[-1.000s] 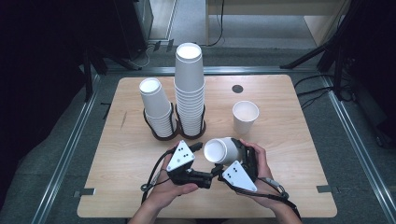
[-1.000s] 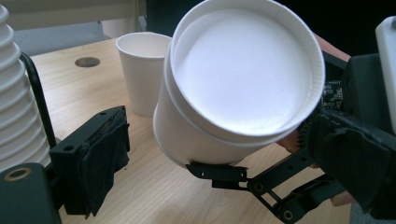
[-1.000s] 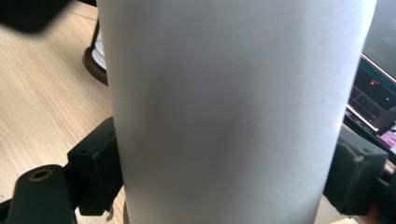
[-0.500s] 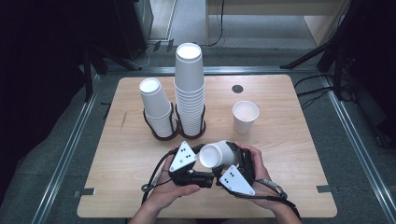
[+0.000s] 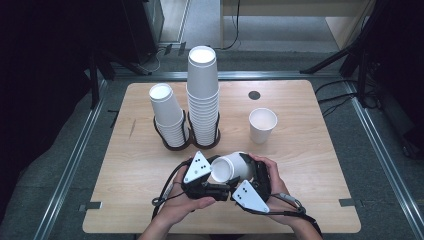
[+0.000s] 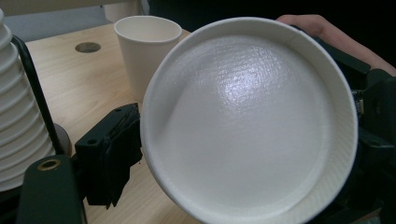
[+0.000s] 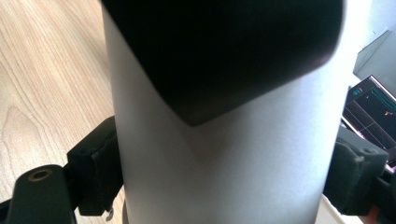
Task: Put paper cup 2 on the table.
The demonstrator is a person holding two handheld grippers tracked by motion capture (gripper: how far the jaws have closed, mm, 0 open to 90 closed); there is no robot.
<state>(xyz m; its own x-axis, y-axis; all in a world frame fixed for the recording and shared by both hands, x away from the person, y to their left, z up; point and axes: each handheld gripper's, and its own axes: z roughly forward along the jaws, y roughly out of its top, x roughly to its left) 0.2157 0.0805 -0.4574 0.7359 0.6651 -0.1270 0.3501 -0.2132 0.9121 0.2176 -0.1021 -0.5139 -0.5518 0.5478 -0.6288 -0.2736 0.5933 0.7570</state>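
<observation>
While my right gripper (image 5: 235,172) clamps the paper cup (image 5: 231,167) sideways, my left gripper (image 5: 212,176) just closing round its base, loose cup (image 5: 262,125) standing beyond.

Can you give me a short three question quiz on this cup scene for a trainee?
1. True or false: the lone cup stands upright with its mouth up.
2. Which stack is taller: A, the left stack, or B, the right stack?
3. Fill in: the right gripper is shut on the held ____, which lies on its side above the table.

Key
1. True.
2. B.
3. Cup. The right gripper view shows both pads pressed on its wall; the left gripper has just been closing at its base end.
</observation>
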